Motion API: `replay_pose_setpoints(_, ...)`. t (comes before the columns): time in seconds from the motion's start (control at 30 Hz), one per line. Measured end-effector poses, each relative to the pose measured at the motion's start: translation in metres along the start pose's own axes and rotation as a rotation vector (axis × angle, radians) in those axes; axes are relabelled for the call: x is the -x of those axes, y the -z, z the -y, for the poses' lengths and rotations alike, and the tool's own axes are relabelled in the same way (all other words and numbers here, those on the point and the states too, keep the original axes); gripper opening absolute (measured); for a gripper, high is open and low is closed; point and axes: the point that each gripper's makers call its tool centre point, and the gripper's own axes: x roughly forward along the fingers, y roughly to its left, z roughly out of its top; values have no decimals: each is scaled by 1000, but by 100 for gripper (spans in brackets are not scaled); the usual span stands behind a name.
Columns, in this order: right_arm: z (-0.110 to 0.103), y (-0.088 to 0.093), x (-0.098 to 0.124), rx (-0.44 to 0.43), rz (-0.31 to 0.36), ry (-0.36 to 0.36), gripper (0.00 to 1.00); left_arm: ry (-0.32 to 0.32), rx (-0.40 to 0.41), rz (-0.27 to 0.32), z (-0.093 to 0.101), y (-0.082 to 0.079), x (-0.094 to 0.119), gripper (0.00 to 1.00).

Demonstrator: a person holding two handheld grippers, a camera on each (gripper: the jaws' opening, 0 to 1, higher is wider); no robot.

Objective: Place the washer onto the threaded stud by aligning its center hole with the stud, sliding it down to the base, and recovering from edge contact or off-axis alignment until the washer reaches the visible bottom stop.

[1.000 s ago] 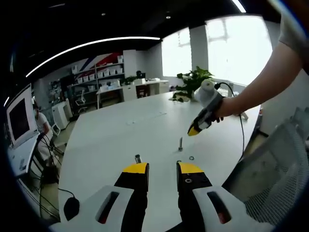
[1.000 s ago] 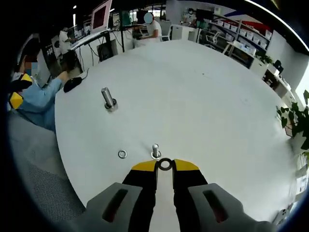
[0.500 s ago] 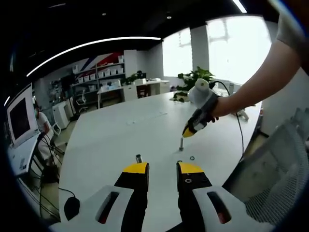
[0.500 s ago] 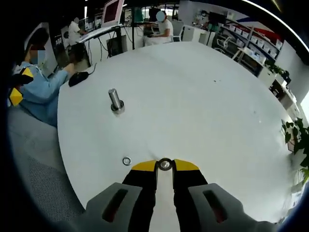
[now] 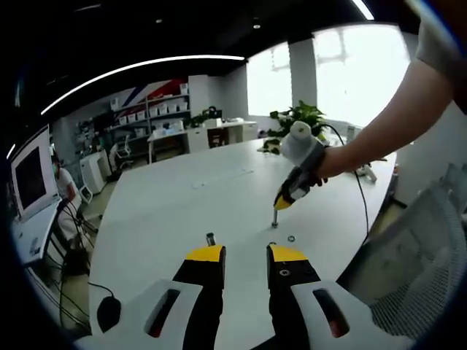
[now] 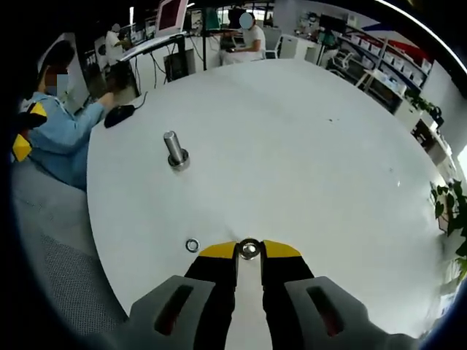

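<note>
Washer (image 6: 249, 249): pinched flat between the tips of the right gripper (image 6: 249, 250), its center hole facing up; something metallic shows through the hole, judged to be the top of the stud
Threaded stud (image 5: 274, 217): upright on the white table (image 6: 292, 146); in the left gripper view the right gripper (image 5: 286, 202) hangs directly over its top
Right gripper: clenched on the washer, held by a person's hand and forearm
Left gripper (image 5: 244, 255): jaws parted with nothing between them, low over the table, well apart from the stud
Spare washer (image 6: 192, 244): lying flat on the table just beside the right gripper's tips
Second stud (image 6: 174, 149): a larger one standing farther off, untouched
Progress: washer picked and brought over the stud; alignment looks close but the pictures cannot confirm it is threaded on
Left to do: lower it down the stud to the base, correct any tilt or edge catch, then release
</note>
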Motion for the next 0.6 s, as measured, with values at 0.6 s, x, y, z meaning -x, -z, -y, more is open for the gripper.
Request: replay_pose_setpoints(0.6, 3, 6, -9, -18, -33, -9, 14, -2, 5, 1, -1, 0, 0, 21)
